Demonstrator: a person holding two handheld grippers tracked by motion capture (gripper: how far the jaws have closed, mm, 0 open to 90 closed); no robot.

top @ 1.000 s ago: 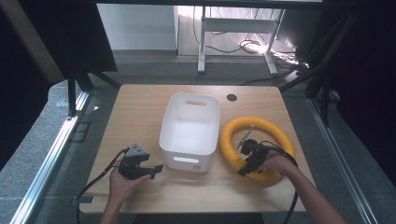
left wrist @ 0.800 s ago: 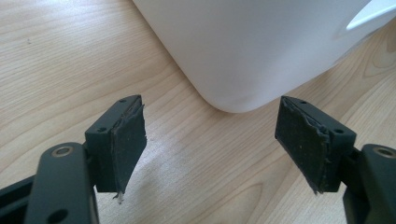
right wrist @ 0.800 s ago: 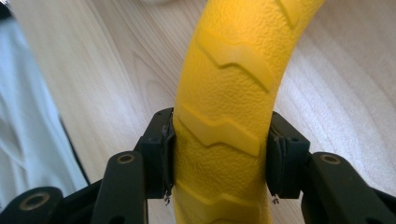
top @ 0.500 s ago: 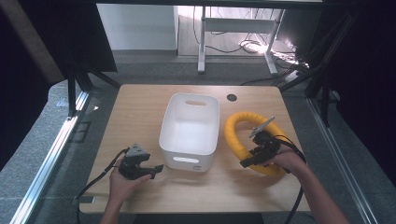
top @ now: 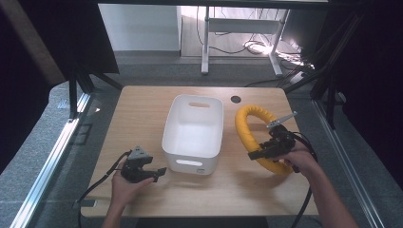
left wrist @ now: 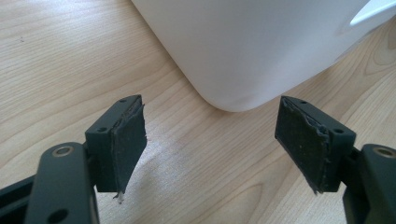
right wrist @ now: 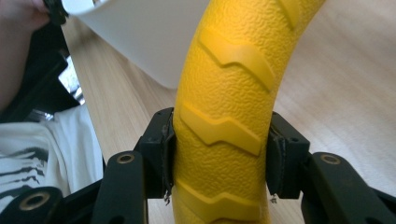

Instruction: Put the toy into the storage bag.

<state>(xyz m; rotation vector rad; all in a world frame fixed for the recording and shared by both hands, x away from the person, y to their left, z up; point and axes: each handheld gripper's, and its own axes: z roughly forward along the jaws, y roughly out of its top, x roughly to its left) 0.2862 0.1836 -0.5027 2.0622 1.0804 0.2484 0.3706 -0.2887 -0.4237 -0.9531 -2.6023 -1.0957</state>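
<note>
Clamping the yellow ring (top: 249, 127) between its pads, the right gripper (top: 264, 151) held it tilted, arching toward eleven o'clock.

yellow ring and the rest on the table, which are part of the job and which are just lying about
In the job:
- yellow ring, tilted up, gripped by the right claw
- white bin beside it

Lying about:
- left claw, open, resting on the table
- round hole in the tabletop

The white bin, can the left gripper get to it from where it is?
Probably yes. The left gripper sits open right beside the white bin, with bare table between its pads and the bin's rounded corner.
</note>
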